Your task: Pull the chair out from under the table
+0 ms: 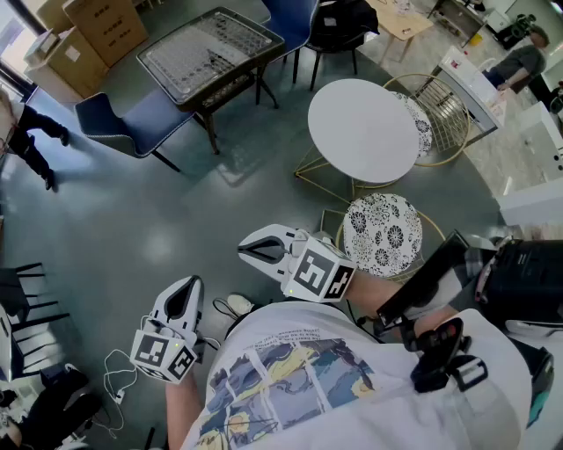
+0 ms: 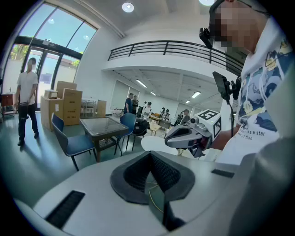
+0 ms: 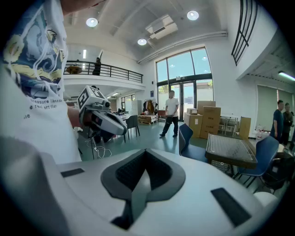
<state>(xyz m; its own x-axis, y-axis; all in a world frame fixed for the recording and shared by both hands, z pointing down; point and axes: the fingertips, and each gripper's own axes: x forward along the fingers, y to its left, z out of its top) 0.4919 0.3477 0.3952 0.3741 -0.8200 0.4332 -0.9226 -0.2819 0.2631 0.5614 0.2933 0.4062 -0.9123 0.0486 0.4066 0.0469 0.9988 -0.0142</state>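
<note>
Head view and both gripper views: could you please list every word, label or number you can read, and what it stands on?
"ke a star": on the person's T-shirt, left gripper view, start cut off; next line blurred.
T-shirt print in the right gripper view: too blurred to read.
Marker cubes: patterns only, no words.
Cardboard boxes: no legible print.

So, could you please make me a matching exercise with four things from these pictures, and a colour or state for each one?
Things:
1 round table
2 nearest chair
3 chair beside the square table
4 left tool

Descriptions:
A blue
B shut, holding nothing
C plain white top
D flower-pattern seat

Pairs: 1-C, 2-D, 3-A, 4-B
</note>
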